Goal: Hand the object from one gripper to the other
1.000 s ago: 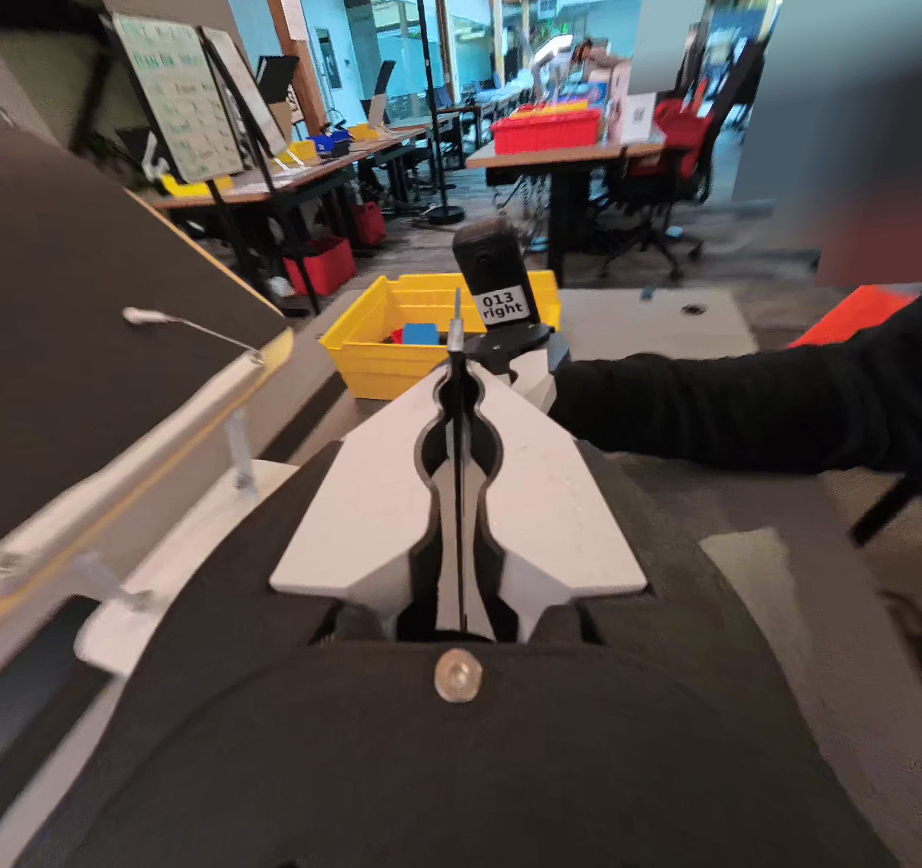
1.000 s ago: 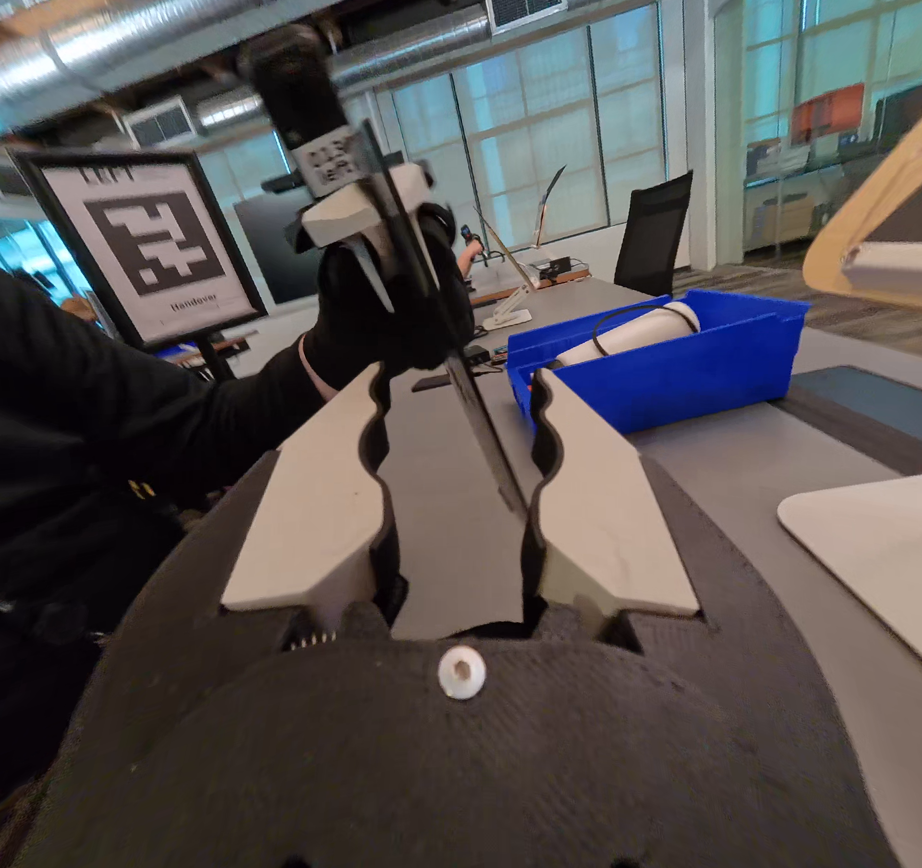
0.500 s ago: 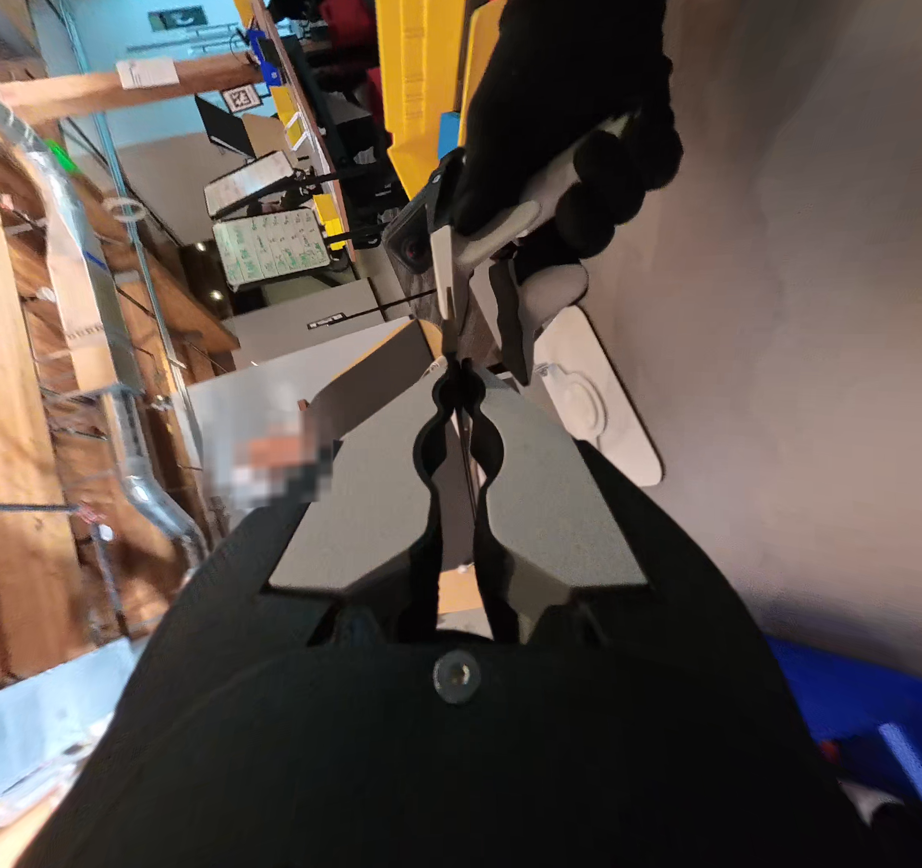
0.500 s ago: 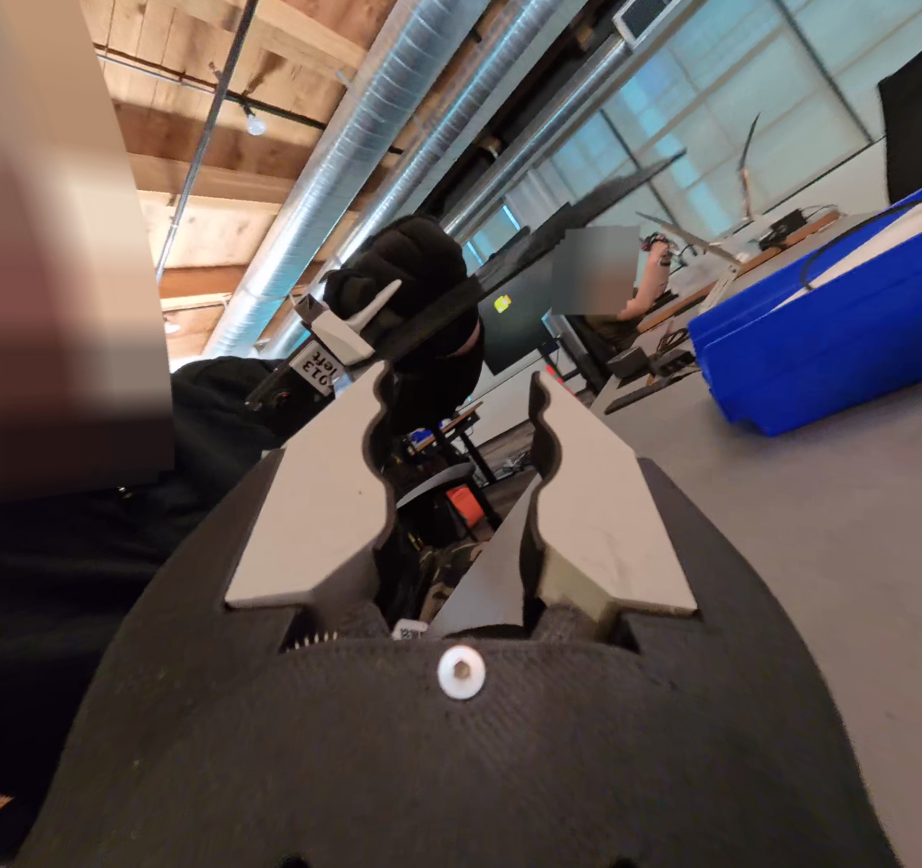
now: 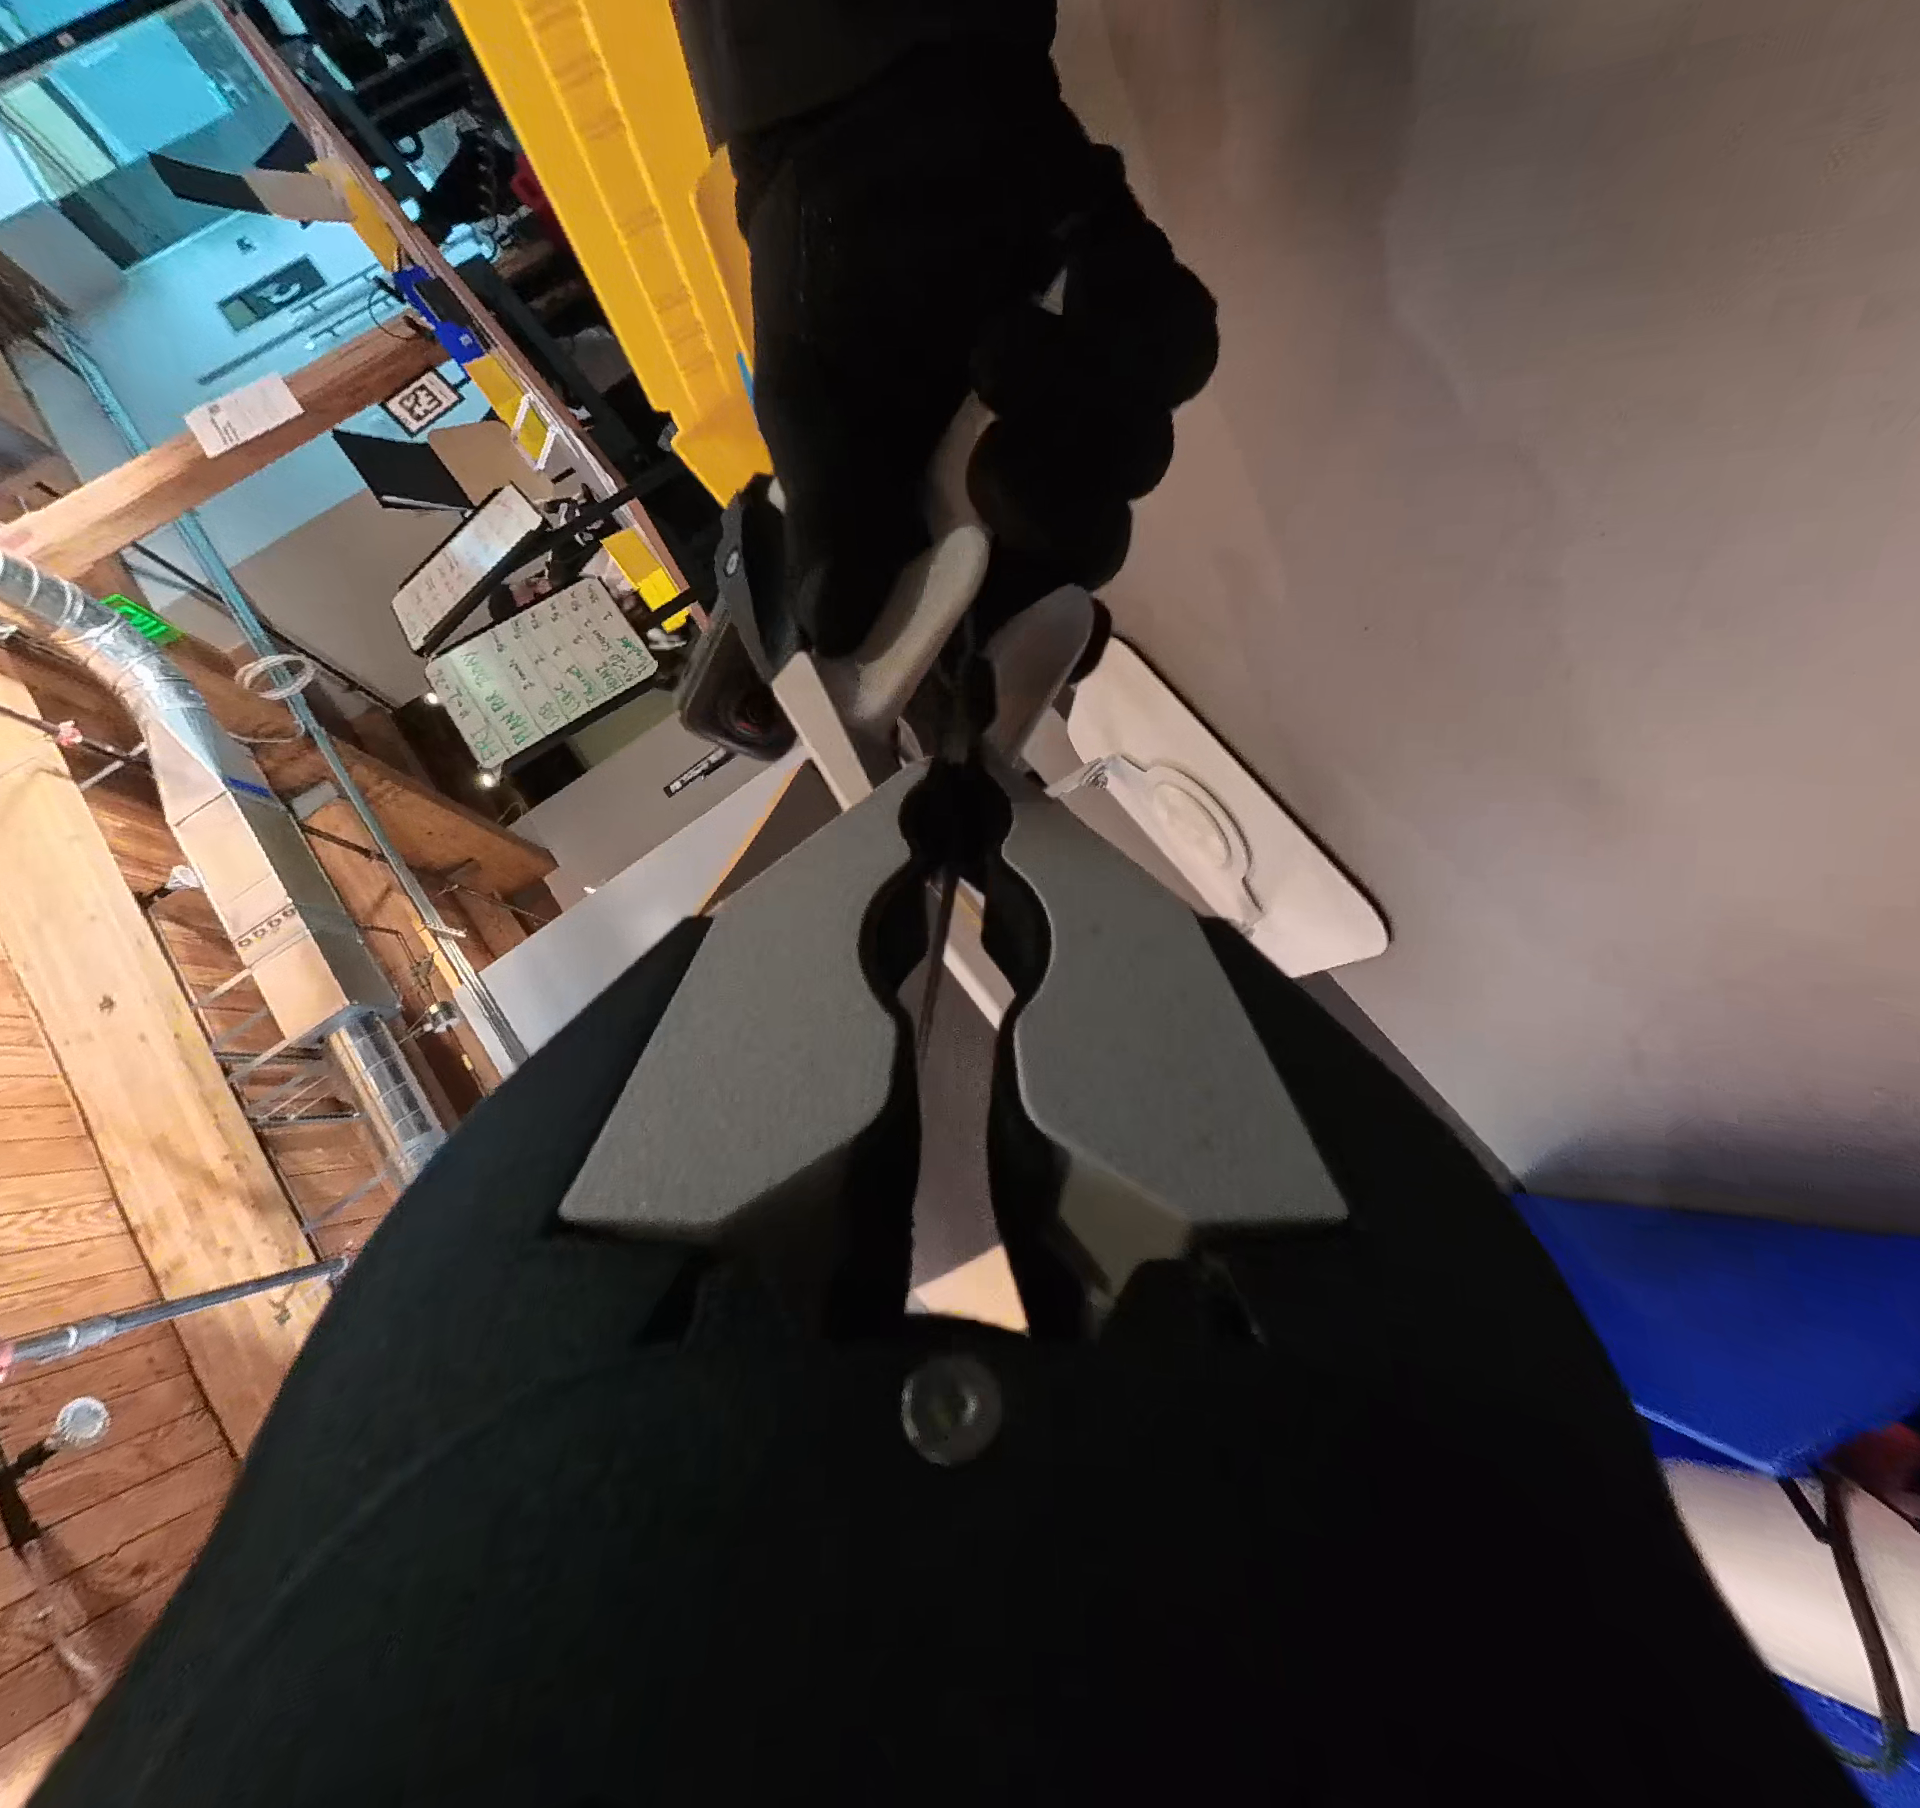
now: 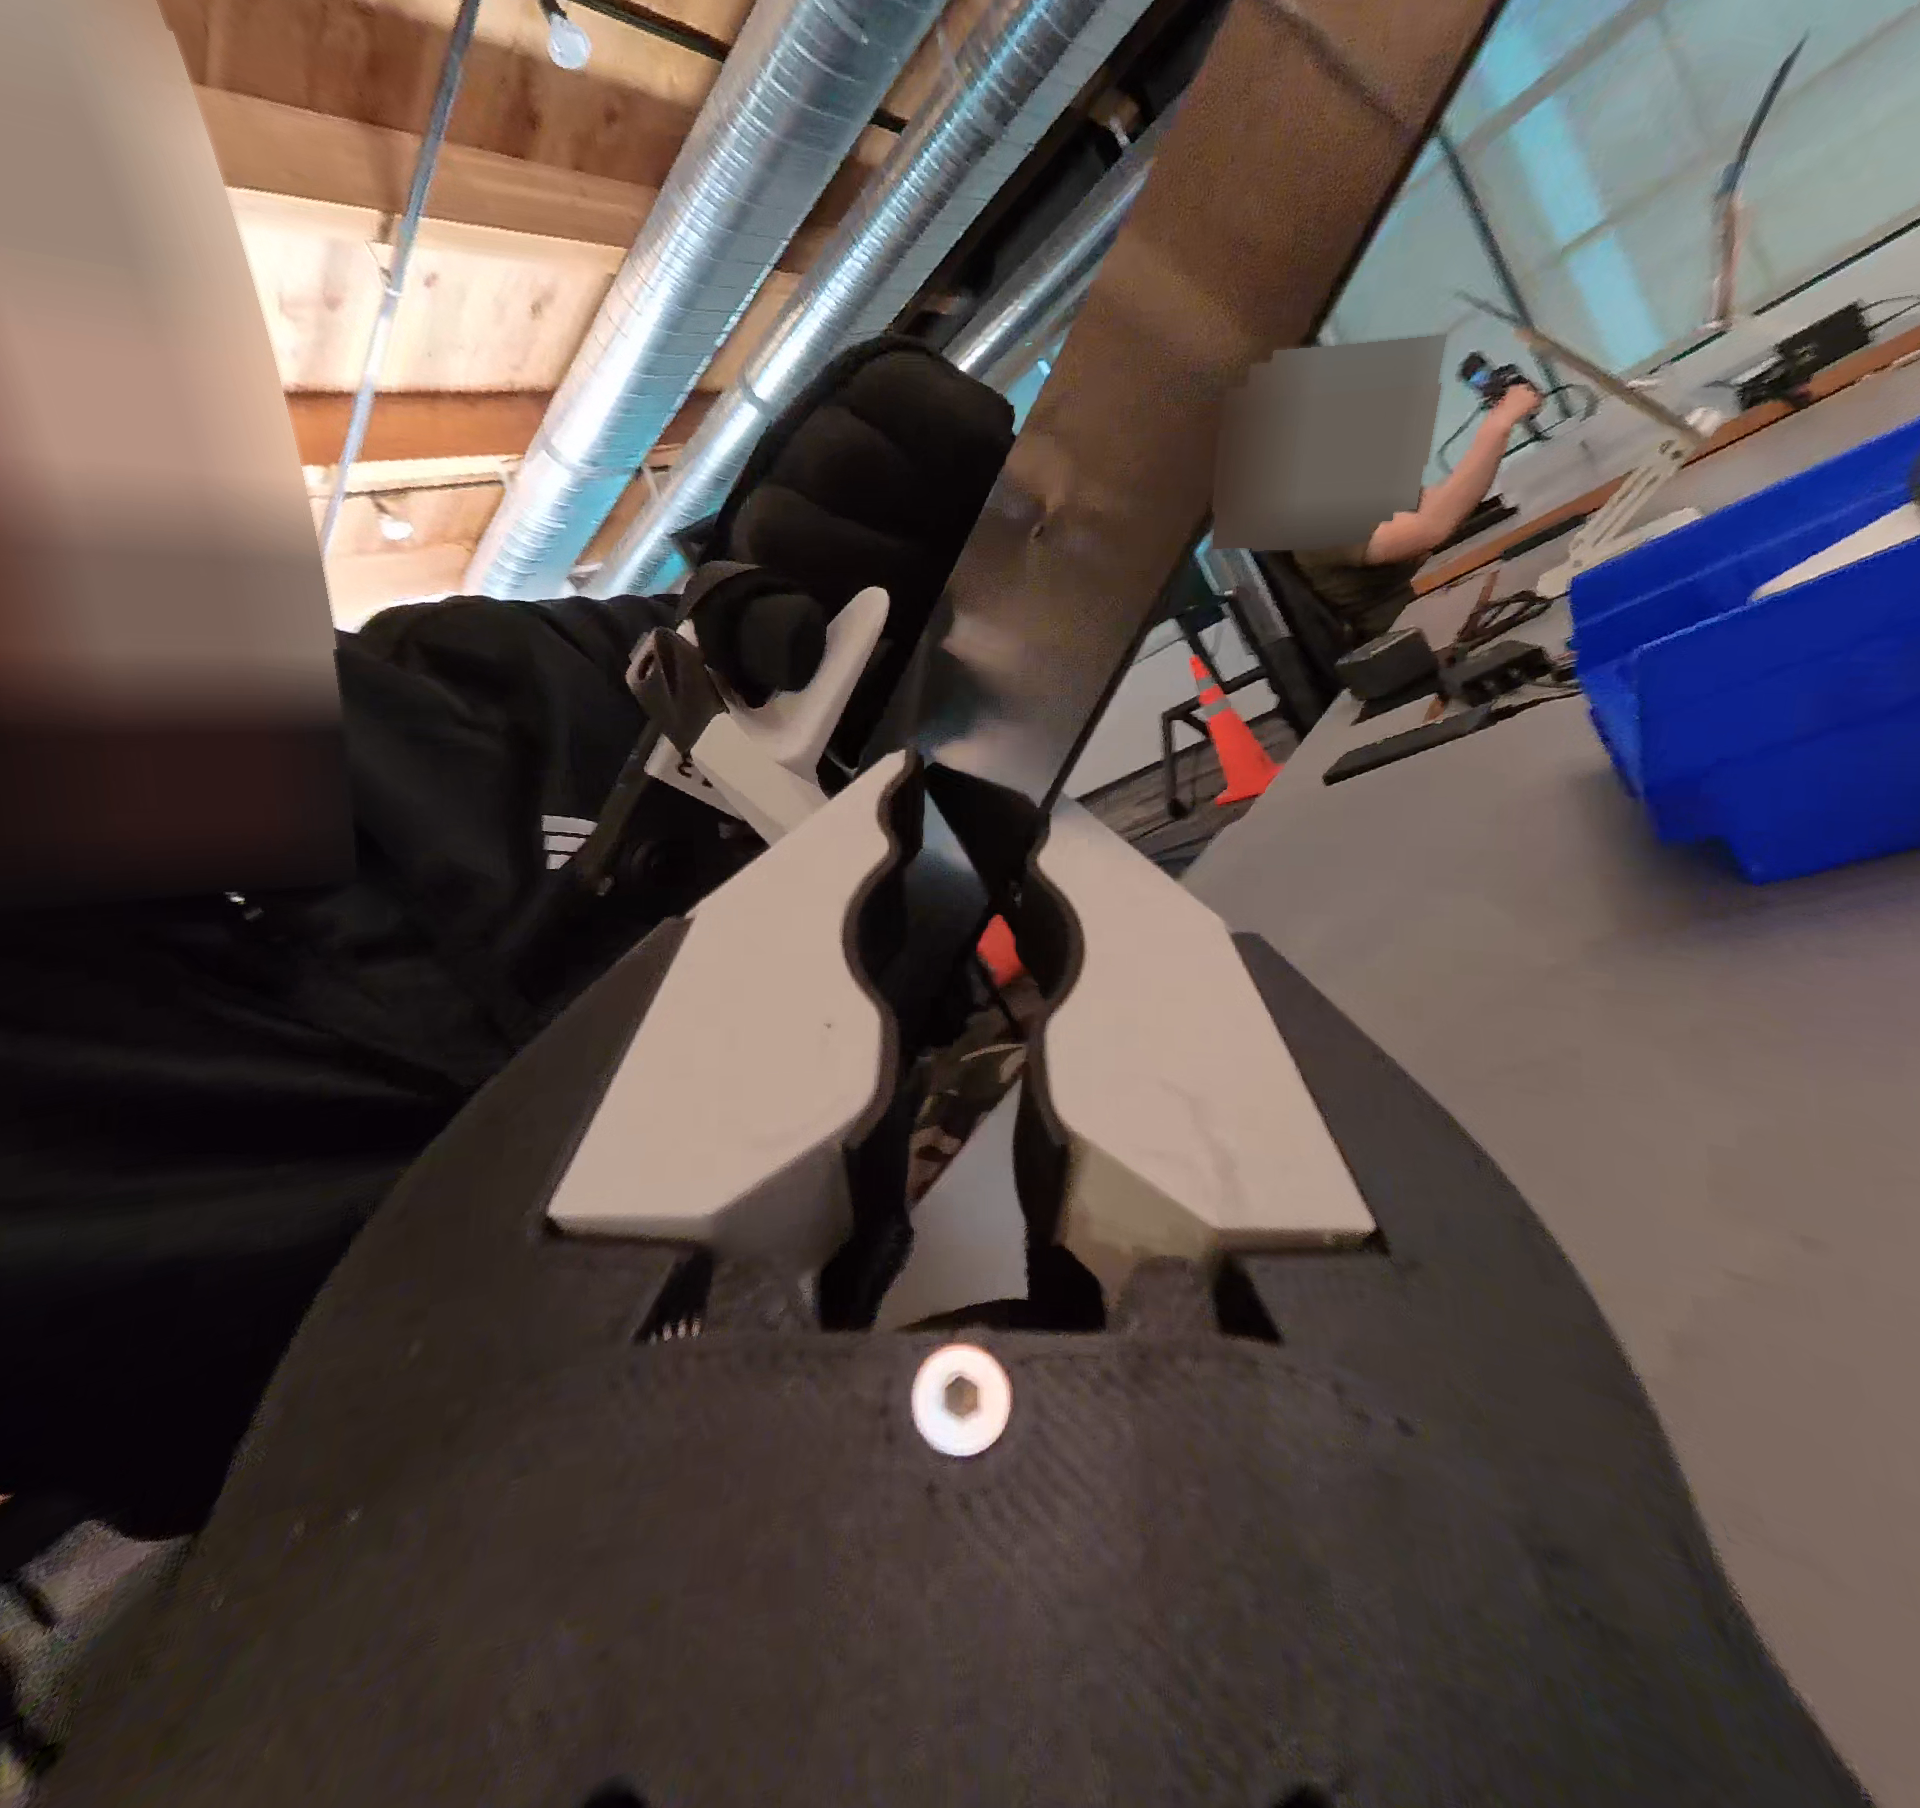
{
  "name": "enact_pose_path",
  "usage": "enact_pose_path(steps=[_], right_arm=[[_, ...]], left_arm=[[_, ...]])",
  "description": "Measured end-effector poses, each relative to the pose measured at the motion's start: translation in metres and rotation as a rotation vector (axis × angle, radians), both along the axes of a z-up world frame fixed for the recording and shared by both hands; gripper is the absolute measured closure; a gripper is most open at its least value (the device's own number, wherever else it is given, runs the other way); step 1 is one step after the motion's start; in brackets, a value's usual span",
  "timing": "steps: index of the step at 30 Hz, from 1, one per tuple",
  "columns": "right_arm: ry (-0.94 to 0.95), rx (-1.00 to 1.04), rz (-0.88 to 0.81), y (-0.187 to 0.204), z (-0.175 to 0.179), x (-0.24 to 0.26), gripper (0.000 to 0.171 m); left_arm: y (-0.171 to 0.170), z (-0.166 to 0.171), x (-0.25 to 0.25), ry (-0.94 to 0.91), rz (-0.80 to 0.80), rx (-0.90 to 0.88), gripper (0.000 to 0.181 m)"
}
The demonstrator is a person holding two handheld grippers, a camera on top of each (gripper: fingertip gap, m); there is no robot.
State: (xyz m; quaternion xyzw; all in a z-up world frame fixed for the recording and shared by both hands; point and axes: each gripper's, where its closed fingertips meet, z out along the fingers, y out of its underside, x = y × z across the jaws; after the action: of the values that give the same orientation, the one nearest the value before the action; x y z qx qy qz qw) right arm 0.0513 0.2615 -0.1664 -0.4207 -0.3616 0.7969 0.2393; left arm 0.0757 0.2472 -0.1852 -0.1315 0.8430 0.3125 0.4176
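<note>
1. Our left gripper [image 5: 951, 828] has its jaws pinched nearly together on a thin dark sheet [image 5: 940, 937], seen edge-on between them.
2. Our right gripper [image 6: 971, 823] has its jaws almost closed too, and the sheet [image 6: 1195, 324] runs up from between them, wide, flat and a bit shiny. It looks like they pinch it, but we cannot tell how tightly.
3. So both grippers meet at the sheet, up in the air above the grey tabletop [image 6: 1558, 1083].
4. We think the sheet is light, thin and a bit bendy, and maybe slippery.
5. We think it is best to grab it flat, well in from the edge.
6. A blue bin [image 6: 1766, 698] sits off to the side.
</note>
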Motion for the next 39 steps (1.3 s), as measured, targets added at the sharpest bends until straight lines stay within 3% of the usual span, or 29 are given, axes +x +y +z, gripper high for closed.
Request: enact_pose_path(steps=[4,10,14,18,26,31,36,39], right_arm=[[0.031,0.067,-0.097,0.010,0.006,0.007,0.170],[0.037,0.131,-0.183,0.016,0.012,0.011,0.171],[0.039,0.132,-0.176,0.012,0.011,0.006,0.169],[0.075,0.093,-0.129,0.008,0.012,0.005,0.171],[0.125,0.057,-0.238,0.033,0.020,0.028,0.171],[0.069,0.170,-0.320,0.036,0.016,0.028,0.171],[0.010,0.347,-0.364,0.023,0.010,0.015,0.171],[0.016,0.417,-0.379,0.016,0.010,0.010,0.171]], left_arm=[[0.016,-0.005,-0.005,-0.054,0.119,-0.054,0.162],[0.024,-0.001,-0.012,-0.226,0.235,-0.224,0.135],[0.018,0.000,-0.015,-0.305,0.270,-0.306,0.134],[0.015,0.001,-0.021,-0.196,0.200,-0.109,0.145],[0.014,0.010,-0.029,-0.201,0.148,0.001,0.158],[0.019,0.028,-0.037,-0.551,0.326,-0.374,0.145],[0.032,0.065,-0.035,-1.033,0.463,-1.062,0.119],[0.042,0.067,-0.029,-1.130,0.497,-1.389,0.113]])
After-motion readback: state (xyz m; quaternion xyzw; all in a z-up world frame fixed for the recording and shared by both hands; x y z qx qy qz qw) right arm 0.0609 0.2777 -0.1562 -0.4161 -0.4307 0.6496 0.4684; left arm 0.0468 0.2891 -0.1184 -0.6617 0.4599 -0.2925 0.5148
